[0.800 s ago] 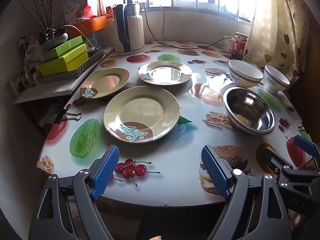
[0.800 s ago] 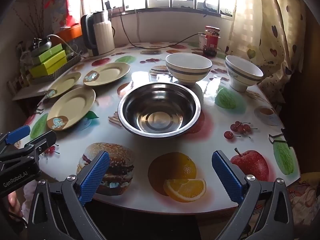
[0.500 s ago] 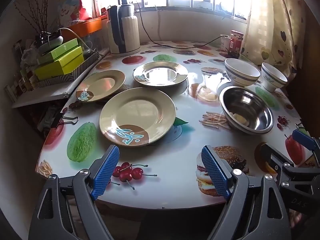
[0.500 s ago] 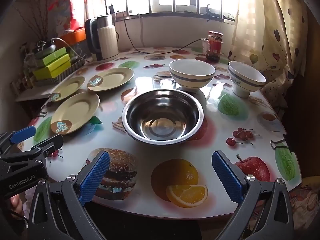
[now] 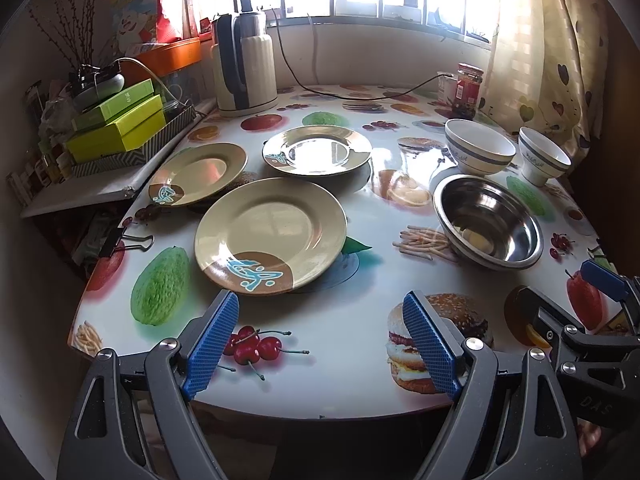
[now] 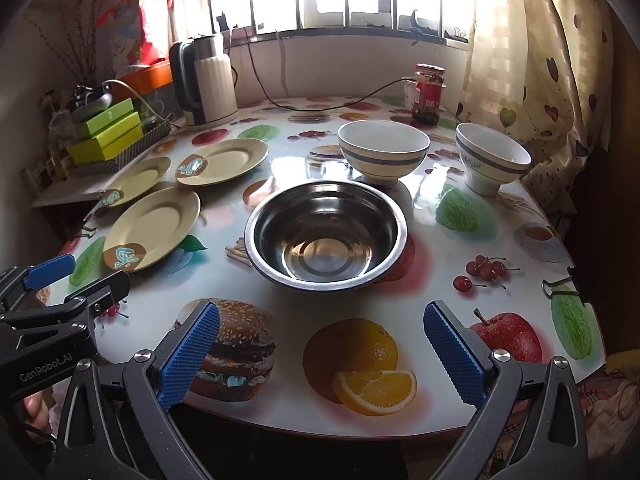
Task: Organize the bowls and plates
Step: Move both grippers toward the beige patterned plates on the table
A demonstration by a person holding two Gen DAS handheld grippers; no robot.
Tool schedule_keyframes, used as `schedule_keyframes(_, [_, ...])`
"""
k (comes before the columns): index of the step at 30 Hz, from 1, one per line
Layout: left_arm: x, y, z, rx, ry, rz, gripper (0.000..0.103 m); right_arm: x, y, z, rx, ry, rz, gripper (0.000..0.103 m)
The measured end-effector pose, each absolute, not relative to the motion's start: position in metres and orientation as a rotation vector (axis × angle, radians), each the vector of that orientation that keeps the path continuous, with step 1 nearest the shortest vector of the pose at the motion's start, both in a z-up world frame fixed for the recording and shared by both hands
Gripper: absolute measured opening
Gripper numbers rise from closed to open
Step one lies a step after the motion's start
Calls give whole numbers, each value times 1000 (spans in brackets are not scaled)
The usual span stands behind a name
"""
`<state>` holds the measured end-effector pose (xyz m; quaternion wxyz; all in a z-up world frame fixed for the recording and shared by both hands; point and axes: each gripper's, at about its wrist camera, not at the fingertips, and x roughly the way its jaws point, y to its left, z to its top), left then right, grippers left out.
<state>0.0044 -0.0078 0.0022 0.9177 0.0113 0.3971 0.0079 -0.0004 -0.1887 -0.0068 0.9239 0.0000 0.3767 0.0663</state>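
Three cream plates with brown and blue patches lie flat on the fruit-print table: a near one [image 5: 270,234] [image 6: 152,229], a left one [image 5: 198,172] and a far one [image 5: 317,150]. A steel bowl [image 6: 326,234] [image 5: 487,220] sits at the centre right. Two white bowls with blue bands stand behind it, a wide one [image 6: 383,150] and a smaller one [image 6: 492,158]. My left gripper [image 5: 320,340] is open and empty at the front table edge, just before the near plate. My right gripper [image 6: 322,356] is open and empty in front of the steel bowl.
A kettle [image 5: 245,66] with its cord stands at the back left. A red jar [image 6: 429,94] stands at the back right. Green boxes in a tray [image 5: 120,128] sit on a shelf to the left. Binder clips [image 5: 128,240] [image 6: 560,286] grip the tablecloth edges. A curtain [image 6: 540,60] hangs at the right.
Both grippers have risen and tilted a little, so the tableware sits lower in the views. Nothing on the table has moved. Both stay open.
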Motion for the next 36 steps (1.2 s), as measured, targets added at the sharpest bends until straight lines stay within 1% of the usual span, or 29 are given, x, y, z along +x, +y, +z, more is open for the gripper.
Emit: schedule_keyframes(36, [5, -6, -1, 13, 828, 19, 85, 1, -188, -9, -1, 785, 130, 103])
